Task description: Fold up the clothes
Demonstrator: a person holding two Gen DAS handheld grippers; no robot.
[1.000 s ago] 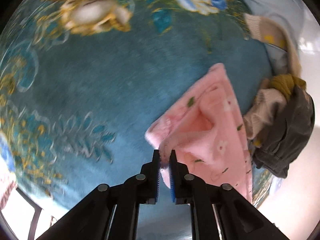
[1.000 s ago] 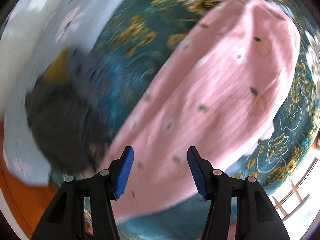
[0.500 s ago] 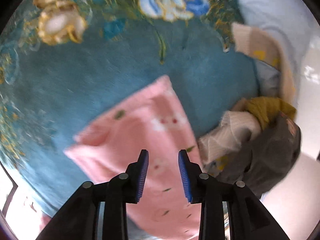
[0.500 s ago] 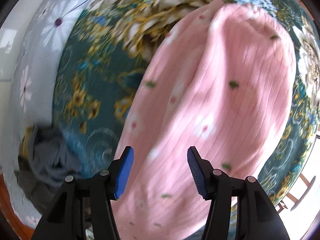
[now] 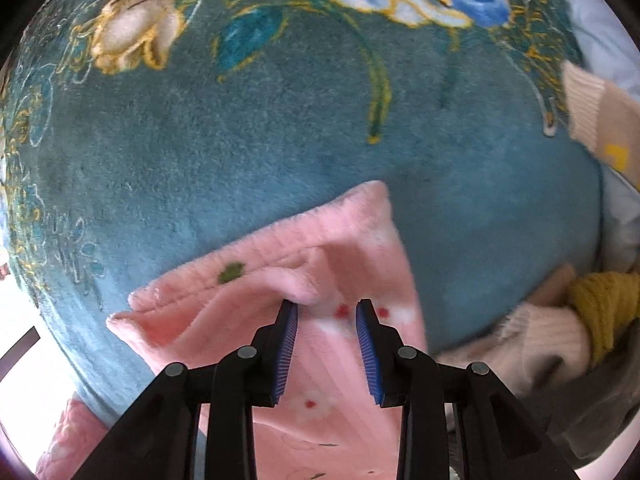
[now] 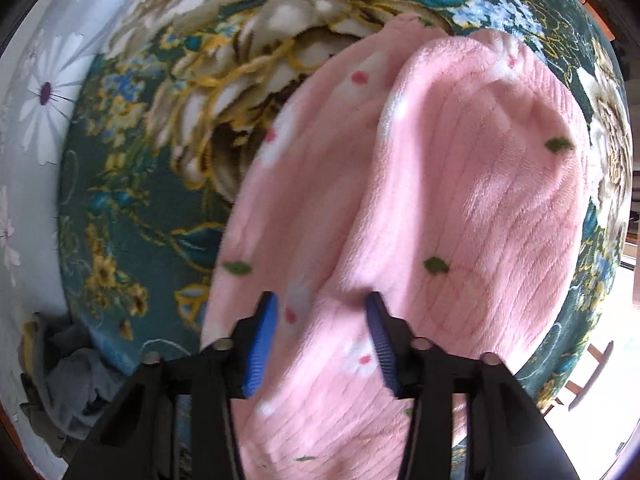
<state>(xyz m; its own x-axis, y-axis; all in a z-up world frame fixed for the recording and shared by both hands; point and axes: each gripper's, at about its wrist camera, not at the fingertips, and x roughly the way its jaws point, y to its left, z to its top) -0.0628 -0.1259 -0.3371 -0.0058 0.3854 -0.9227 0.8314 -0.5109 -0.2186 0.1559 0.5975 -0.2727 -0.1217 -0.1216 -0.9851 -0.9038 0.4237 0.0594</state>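
Lying across the middle of a teal flowered blanket, the pink fleece garment fills the centre and lower right of the right wrist view and the lower centre of the left wrist view. Its long axis runs away from the right gripper, from the bottom of that frame up toward the top centre, with one layer lapped over another along a soft lengthwise ridge. The right jaws stand wide apart and hold nothing — the fleece lies just beneath and ahead of them. The left gripper faces a short hemmed edge of the same garment, which runs from the lower left of its frame up toward the centre; its jaws are parted to a middling gap and empty, the left pad just beside a raised pucker of fabric. A heap of other clothes — grey, cream and mustard — sits at the right edge of the left view. Judging by this, the left gripper is nearer a graspable edge, the hem lying straight ahead of it; the right hovers over mid-cloth. Whether this lapped state is a fold half made or one being spread out, I cannot tell.
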